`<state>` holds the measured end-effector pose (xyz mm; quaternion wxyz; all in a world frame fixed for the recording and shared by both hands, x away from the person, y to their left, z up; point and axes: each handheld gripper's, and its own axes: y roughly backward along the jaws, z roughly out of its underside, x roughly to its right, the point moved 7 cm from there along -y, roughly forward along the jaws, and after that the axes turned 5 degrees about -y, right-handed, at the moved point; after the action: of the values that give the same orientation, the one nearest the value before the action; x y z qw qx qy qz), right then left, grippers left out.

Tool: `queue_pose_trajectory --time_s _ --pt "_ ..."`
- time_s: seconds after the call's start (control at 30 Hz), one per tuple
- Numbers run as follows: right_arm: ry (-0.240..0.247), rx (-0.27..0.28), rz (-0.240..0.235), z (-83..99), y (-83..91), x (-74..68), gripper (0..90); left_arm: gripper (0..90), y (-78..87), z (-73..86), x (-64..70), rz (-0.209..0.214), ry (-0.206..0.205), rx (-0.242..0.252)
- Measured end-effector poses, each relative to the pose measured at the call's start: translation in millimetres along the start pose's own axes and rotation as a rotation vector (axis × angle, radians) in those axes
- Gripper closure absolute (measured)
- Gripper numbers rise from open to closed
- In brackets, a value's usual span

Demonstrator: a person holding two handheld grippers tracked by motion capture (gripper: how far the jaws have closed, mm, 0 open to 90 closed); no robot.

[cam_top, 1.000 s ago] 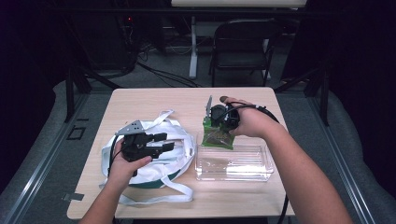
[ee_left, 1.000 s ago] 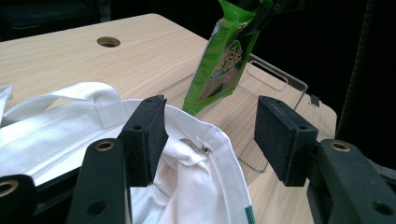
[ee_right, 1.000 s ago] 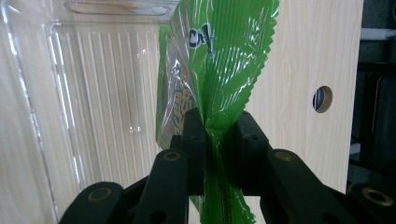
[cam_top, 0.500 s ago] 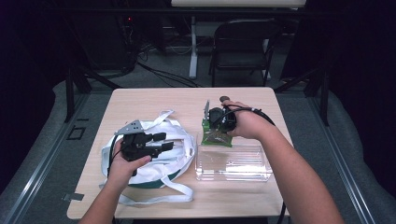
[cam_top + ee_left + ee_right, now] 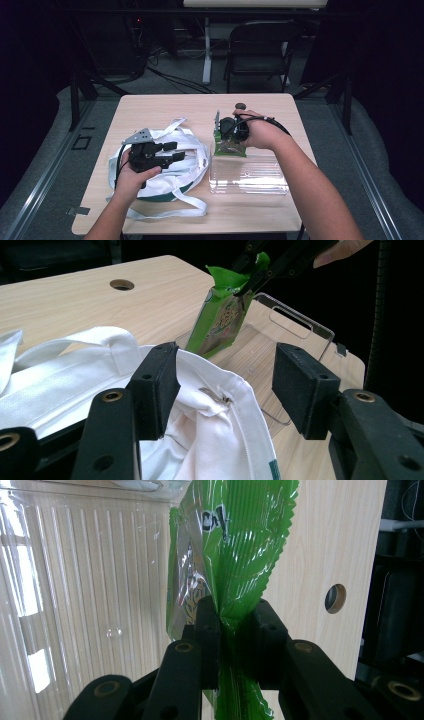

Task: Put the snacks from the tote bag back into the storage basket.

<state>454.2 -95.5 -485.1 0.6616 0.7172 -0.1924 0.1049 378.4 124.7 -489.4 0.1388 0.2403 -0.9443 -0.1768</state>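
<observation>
Green packet: foil snack packet [image 5: 235, 545] pinched at its crimped top seal, hanging below the jaws, tilted.
Right gripper: right gripper [image 5: 231, 131] clamped on that seal; grip sits on thin crinkled film only.
Packet position: lifted over the far edge of the clear tray [image 5: 250, 175], just beside the bag mouth; lower end looks close to the tray, contact unclear.
Left gripper: left gripper [image 5: 225, 385] jaws spread wide, one pad touching the bag rim, nothing clamped.
Bag: white tote bag [image 5: 170, 160] slumped flat on the bench [image 5: 165, 107], straps loose, opening not held up.
Risk 1: film could slip or tear out of the jaws; cause is the narrow hold on the seal.
Risk 2: packet may catch the limp rim and miss the opening; cause is the unheld bag mouth.
</observation>
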Motion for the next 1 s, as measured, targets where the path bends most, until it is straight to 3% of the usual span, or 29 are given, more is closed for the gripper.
queue_pose_trajectory --time_s 0.63,0.87,1.0 --pt "0.021 0.009 -0.009 -5.9 -17.1 -7.3 75.3 43.7 0.6 1.1 -3.4 -0.010 0.012 0.006" --pt "-0.013 0.014 0.002 -3.3 -16.9 -3.2 65.5 43.6 1.8 0.9 -4.1 -0.010 0.014 0.007" --pt "-0.056 0.034 -0.005 -2.8 -15.1 -1.3 56.3 43.6 1.5 1.1 -3.8 -0.010 0.014 0.004"
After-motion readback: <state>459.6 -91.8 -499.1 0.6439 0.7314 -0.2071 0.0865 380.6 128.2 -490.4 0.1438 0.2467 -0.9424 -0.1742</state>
